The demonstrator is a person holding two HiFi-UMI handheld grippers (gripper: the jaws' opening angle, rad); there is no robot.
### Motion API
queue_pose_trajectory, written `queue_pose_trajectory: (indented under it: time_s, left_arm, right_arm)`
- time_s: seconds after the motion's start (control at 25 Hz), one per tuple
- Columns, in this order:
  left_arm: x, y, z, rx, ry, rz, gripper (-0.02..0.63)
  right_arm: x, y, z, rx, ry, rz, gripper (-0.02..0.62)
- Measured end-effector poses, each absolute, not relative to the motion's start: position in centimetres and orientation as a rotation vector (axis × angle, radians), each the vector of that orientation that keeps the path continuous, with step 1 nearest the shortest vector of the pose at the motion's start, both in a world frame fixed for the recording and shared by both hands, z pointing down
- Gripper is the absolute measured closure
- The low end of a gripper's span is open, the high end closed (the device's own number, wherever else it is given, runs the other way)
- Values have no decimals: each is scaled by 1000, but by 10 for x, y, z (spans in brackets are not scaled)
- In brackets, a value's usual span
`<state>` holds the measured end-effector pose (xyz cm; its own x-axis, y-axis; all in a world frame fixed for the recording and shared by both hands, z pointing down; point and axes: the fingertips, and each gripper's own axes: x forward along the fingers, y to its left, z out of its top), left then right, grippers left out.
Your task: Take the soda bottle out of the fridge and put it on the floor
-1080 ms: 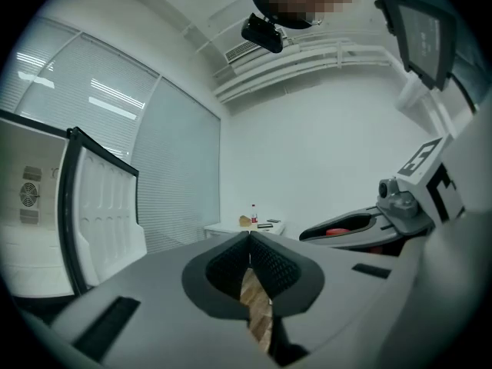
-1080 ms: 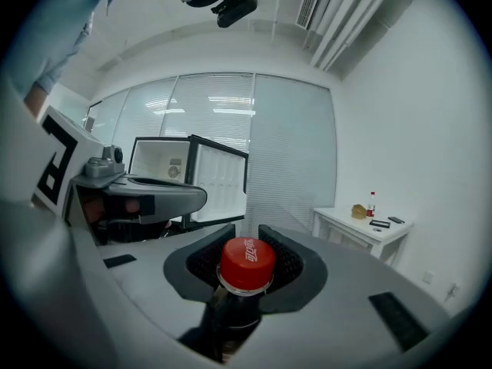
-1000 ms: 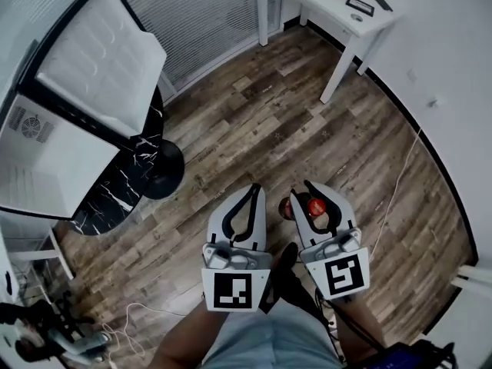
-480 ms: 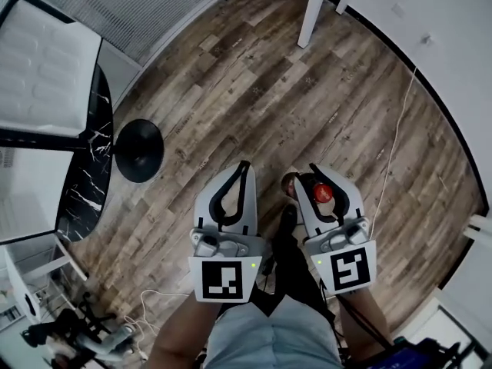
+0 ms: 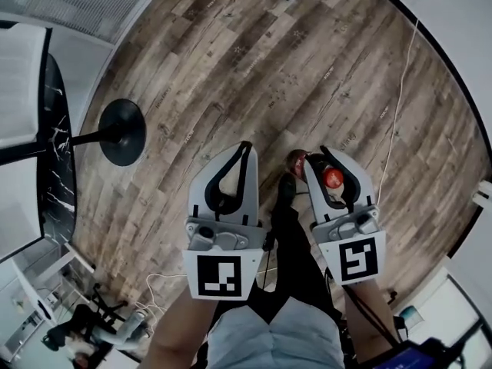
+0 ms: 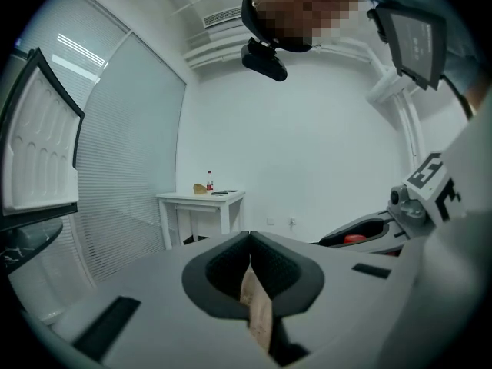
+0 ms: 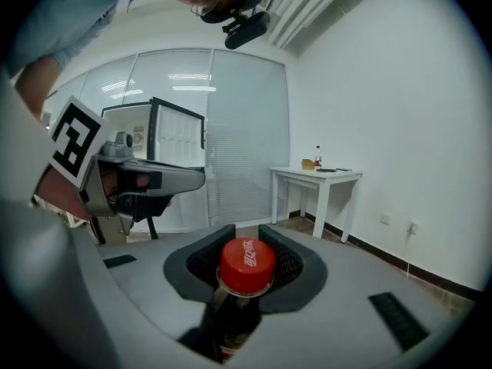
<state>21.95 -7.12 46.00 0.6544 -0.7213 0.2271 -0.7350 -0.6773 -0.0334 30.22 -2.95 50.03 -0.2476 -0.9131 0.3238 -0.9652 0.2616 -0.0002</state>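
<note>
Head view: right gripper (image 5: 329,167) is clamped on the neck of the soda bottle (image 5: 332,177), red cap up, body hanging straight down below the jaws toward the wood floor (image 5: 231,60), just right of the person's leg (image 5: 296,260). Long axis approx. vertical, so set-down looks like a straight drop. Left gripper (image 5: 243,151) alongside, tips together, empty. Left gripper view: jaws meet, nothing btwn. Right gripper view: pads pinch the neck under the cap; bottle prob. not yet on floor.
</note>
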Motion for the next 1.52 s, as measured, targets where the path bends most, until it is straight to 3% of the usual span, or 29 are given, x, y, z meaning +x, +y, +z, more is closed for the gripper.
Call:
queue_pose_trajectory:
  time_s: [0.64, 1.52]
  left_arm:
    - [261, -79, 566, 2783, -1170, 443, 589]
    - [266, -102, 720, 2712, -1135, 496, 589]
  right_arm:
    - [347, -38, 609, 1750, -2242, 355, 489]
    - [376, -57, 761, 1770, -2172, 424, 489]
